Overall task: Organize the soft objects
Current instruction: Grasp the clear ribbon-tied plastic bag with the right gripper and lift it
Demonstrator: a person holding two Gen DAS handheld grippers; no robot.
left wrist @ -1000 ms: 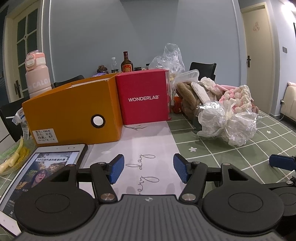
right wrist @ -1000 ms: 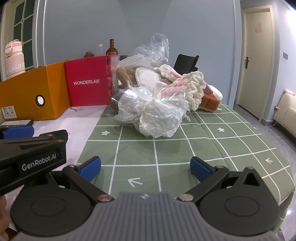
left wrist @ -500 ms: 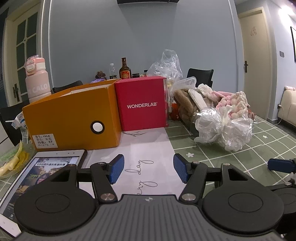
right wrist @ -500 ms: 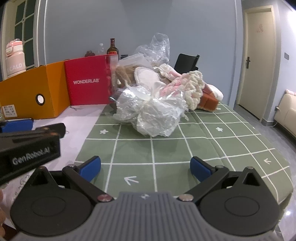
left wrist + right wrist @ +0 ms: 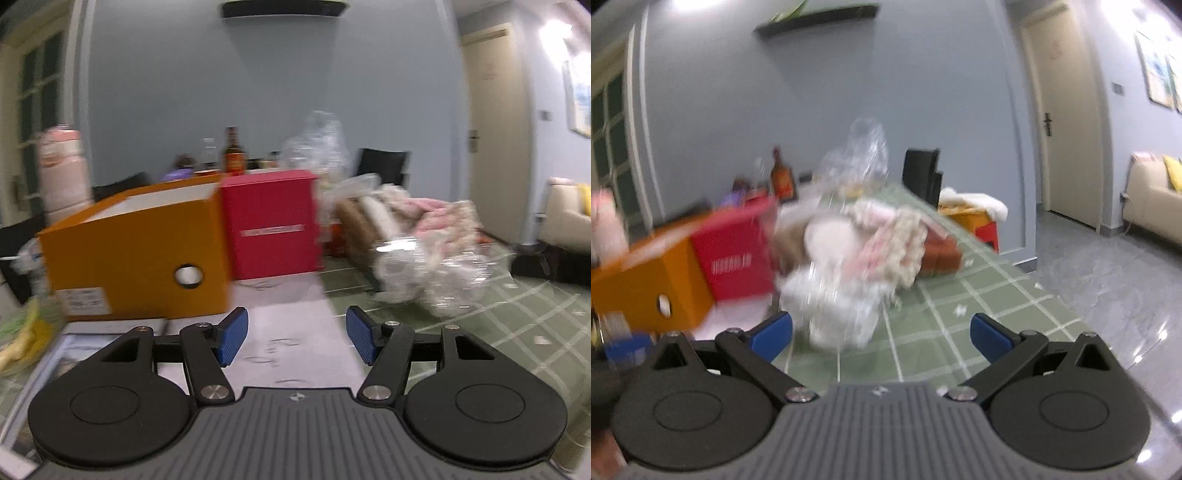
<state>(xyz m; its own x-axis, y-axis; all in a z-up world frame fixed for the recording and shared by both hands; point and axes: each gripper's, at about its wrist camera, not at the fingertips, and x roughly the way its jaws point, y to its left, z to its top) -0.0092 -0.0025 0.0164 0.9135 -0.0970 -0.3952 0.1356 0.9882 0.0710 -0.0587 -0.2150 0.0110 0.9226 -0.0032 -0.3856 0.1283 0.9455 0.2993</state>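
Above the table (image 5: pixel 979 295), both hand-held grippers — left (image 5: pixel 295 339), right (image 5: pixel 881 332) — hover, jaws apart.

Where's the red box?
In the left wrist view the red box stands mid-table, touching the orange box on its left, with the plastic-wrapped soft pile to its right.
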